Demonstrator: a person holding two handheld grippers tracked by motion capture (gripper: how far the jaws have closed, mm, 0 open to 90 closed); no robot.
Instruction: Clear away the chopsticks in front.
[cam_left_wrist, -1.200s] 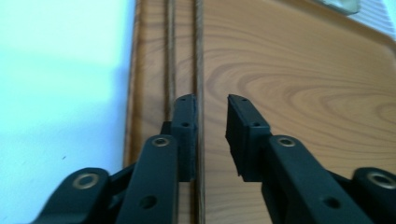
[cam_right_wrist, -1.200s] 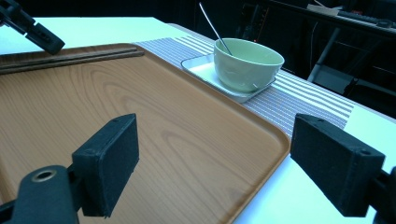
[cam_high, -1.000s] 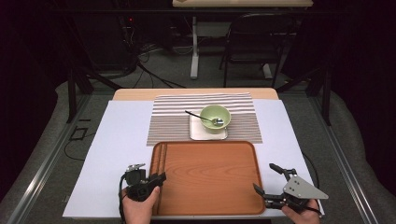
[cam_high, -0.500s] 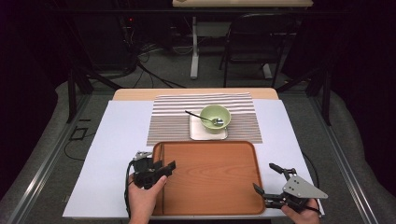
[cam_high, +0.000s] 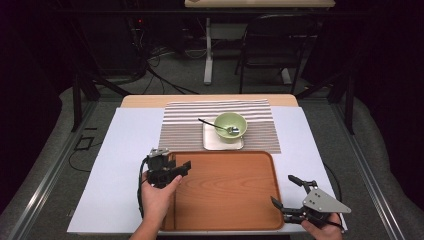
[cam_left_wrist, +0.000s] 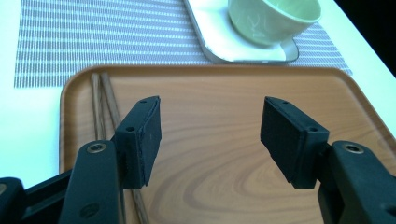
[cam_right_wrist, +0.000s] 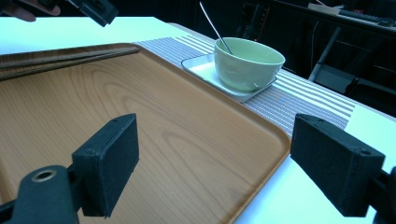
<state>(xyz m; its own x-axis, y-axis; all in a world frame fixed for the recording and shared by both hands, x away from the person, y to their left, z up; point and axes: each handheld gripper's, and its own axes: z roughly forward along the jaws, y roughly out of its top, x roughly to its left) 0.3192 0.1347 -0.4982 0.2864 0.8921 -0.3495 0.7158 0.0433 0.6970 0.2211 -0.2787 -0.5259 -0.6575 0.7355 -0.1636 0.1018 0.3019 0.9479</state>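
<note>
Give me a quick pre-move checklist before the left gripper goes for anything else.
1. Left gripper jaws open, just been opening, nothing between them: ok.
2. Chopsticks lying inside the tray along its left edge: ok.
3. Right gripper open, empty, at the tray's near right corner: ok.
4. Bowl upright on its white plate, spoon in it: ok.
5. Chopsticks fully flat: cannot tell.

The tray (cam_high: 225, 195) is bare across its middle and right, with chopsticks (cam_left_wrist: 100, 105) along its left edge and a bowl (cam_high: 230, 126) just beyond.
</note>
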